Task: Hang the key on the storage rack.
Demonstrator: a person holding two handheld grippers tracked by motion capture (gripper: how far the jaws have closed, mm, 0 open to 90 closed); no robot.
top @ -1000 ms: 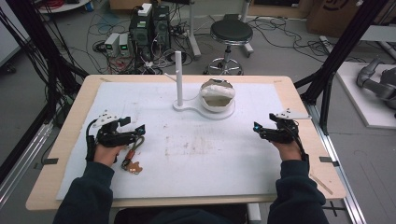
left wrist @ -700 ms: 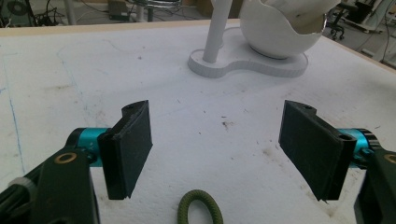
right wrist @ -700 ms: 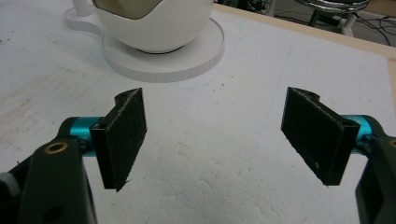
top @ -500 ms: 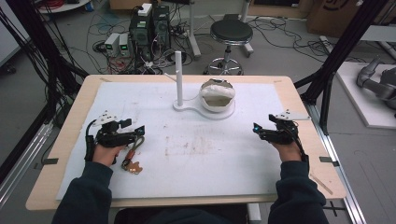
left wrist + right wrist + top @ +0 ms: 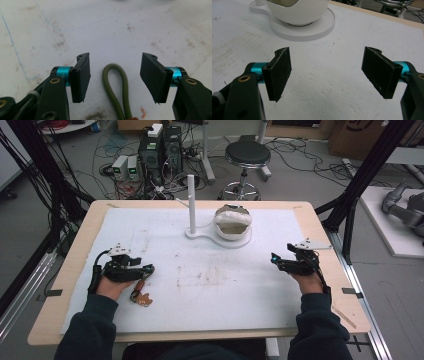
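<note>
I read the work as a pick-up of the green cord loop, and it is barely begun. Across the middle of the high view spreads the white mat, and at its upper centre stands the white stand with its post and the pale bowl-shaped thing on its disc, untouched. At the right of that view my right gripper rests low over the mat, jaws spread wide with nothing between them (it has no part in this yet). At the left, my left gripper sits over the cord. In the left gripper view the loop lies flat on the mat at lower centre, between my jaws; they have just been closing but neither pad touches it. Gripping and lifting are still to come.
</note>
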